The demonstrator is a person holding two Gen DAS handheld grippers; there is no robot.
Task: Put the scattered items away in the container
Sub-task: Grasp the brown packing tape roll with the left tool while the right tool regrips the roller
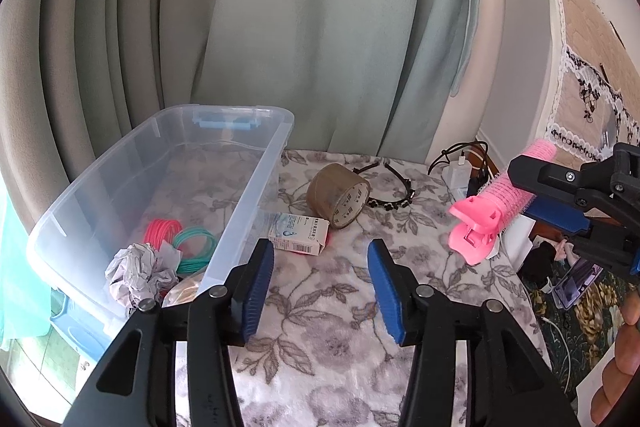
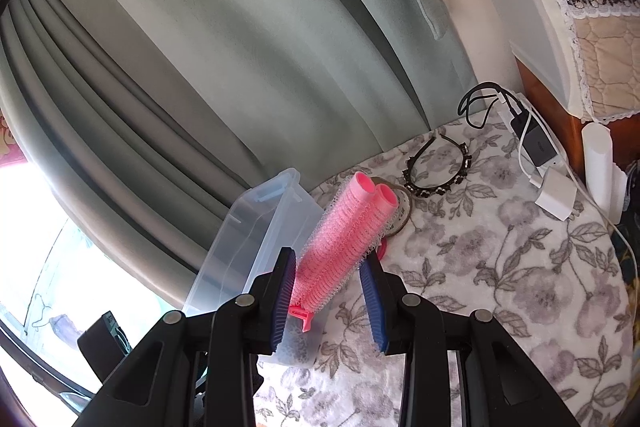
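1. Grey-green curtains hang across the whole back of the scene, dropping behind the table, which wears a white cloth printed with grey flowers.
2. A clear plastic container stands on the left side of the table, open-topped, its long wall running just beside the left tool; inside lie a crumpled paper ball, pink rings and teal rings.
3. A padded, lace-trimmed piece of furniture rises at the right, beyond the table's edge.
4. The left tool hovers over bare cloth with its blue pads spread apart and nothing between them.
5. The right tool clamps a pink hair-roller clip near its hinged end, the twin rollers pointing up and away, above the table's right part in the left wrist view.
6. A roll of brown tape lies tilted on its side mid-table, touching or nearly touching a small white-and-blue box that sits just beside the container wall.
7. A black flower-studded headband rests behind the tape.
8. Chargers and cables crowd the far right corner.
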